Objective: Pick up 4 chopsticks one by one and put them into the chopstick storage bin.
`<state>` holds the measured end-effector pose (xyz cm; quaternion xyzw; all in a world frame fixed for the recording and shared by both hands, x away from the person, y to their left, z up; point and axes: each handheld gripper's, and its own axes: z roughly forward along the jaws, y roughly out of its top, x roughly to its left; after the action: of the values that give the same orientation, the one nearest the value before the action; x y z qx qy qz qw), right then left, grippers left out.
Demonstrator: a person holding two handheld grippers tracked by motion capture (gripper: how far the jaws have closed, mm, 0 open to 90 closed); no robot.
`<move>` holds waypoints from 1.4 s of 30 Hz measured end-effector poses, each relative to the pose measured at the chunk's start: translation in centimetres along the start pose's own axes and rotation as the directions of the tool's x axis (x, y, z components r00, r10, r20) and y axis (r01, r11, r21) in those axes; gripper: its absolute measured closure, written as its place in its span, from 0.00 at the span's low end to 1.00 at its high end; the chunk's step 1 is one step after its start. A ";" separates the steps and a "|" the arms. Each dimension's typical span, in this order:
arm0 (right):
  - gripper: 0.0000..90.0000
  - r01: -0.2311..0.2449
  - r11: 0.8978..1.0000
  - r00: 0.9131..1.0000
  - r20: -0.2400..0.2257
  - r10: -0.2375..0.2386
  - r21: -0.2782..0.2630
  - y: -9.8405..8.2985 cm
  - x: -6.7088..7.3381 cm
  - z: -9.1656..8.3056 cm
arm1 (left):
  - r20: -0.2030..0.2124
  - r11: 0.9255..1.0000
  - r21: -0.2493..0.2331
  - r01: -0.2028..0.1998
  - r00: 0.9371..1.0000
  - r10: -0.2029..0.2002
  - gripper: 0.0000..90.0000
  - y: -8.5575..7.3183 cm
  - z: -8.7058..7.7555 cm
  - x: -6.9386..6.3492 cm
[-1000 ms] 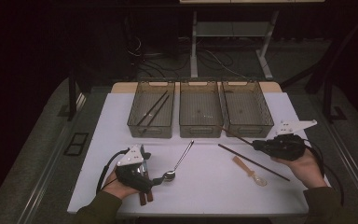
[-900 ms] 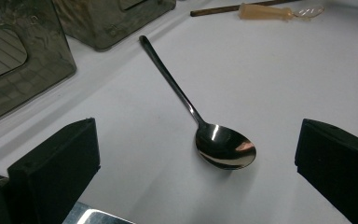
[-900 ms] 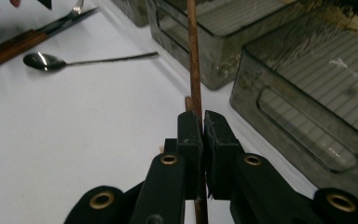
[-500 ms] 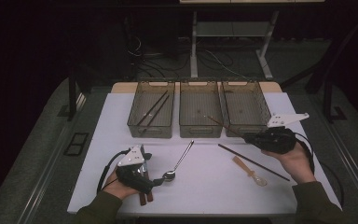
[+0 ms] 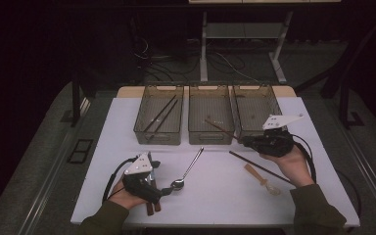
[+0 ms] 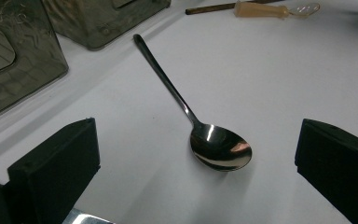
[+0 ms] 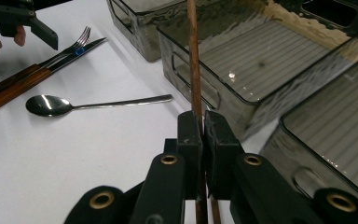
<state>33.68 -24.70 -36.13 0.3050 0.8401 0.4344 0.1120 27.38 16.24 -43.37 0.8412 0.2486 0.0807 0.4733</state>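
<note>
My right gripper [image 5: 246, 140] [image 7: 203, 130] is shut on a brown chopstick [image 5: 220, 128] [image 7: 193, 70]. The stick is held off the table and slants up-left, its far end over the middle tray [image 5: 210, 138]. A second chopstick [image 5: 259, 166] lies on the white table beside a small wooden-handled spoon [image 5: 260, 178]. My left gripper [image 5: 164, 191] [image 6: 198, 137] rests open at the near left. The bowl of a metal spoon [image 5: 178, 184] [image 6: 220, 147] lies on the table just ahead of its jaws, untouched.
Three clear trays stand in a row at the back: the left tray [image 5: 158, 137] holds two chopsticks, and the right tray [image 5: 257, 93] is beside my right gripper. A fork and a knife [image 7: 51, 60] with wooden handles lie by my left hand.
My right gripper has moved left and toward the trays, carrying the chopstick, whose far end is now over the middle tray. The left gripper has stayed in place.
</note>
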 end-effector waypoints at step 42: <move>0.95 -0.064 0.997 0.998 0.031 0.063 0.041 9.4 0.9 9.9 | 0.028 1.000 -0.009 -0.009 1.000 0.009 0.00 0.0 0.1 -0.1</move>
<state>41.37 -13.55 -34.44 0.3403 0.8372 0.4152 0.1041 27.30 16.08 -43.43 0.8414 0.2377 0.0719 0.4800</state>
